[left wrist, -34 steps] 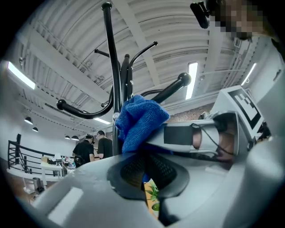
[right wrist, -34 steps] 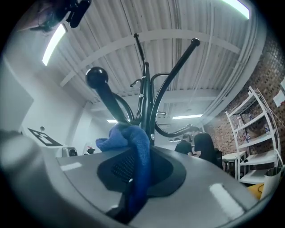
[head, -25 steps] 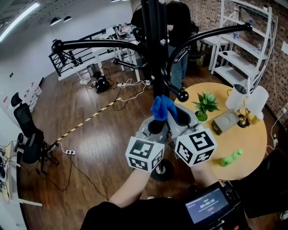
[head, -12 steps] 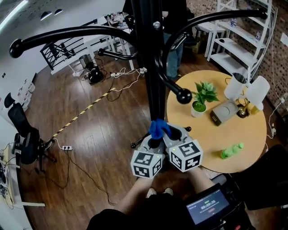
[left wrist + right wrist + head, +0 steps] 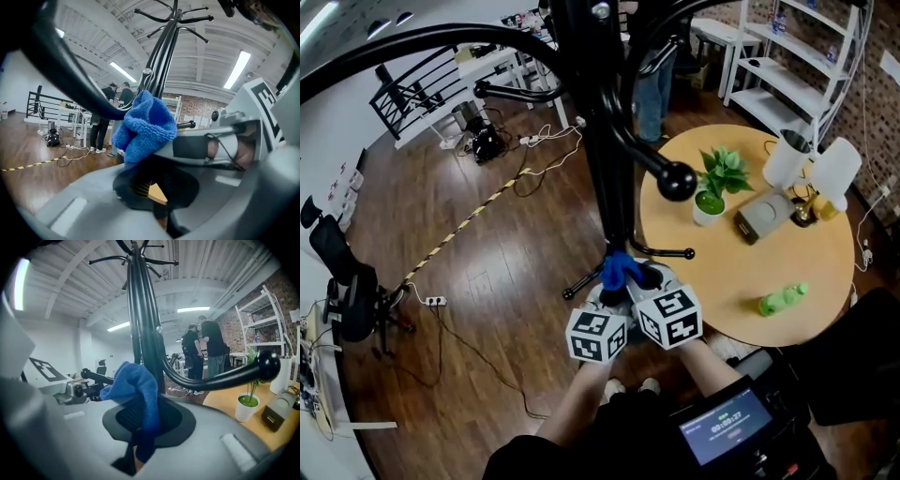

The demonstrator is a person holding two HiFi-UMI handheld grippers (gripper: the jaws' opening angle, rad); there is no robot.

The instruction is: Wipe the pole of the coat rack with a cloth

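While the left gripper (image 5: 612, 284) and the right gripper (image 5: 643, 277) sit side by side, each is squeezed tight on the blue cloth (image 5: 619, 269). The cloth is bunched up against the black pole (image 5: 605, 187) of the coat rack, low down near the wooden floor (image 5: 487, 262). A round surface (image 5: 750, 272) with a small plant (image 5: 712, 187) stands close by.

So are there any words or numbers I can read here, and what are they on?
Small screen, bottom of the head view: white digits and a line of text, too small and blurred to read.
Left marker cube and right marker cube: black-and-white square patterns only, no words.
Green bottle: no readable label.
Nothing else can be read.
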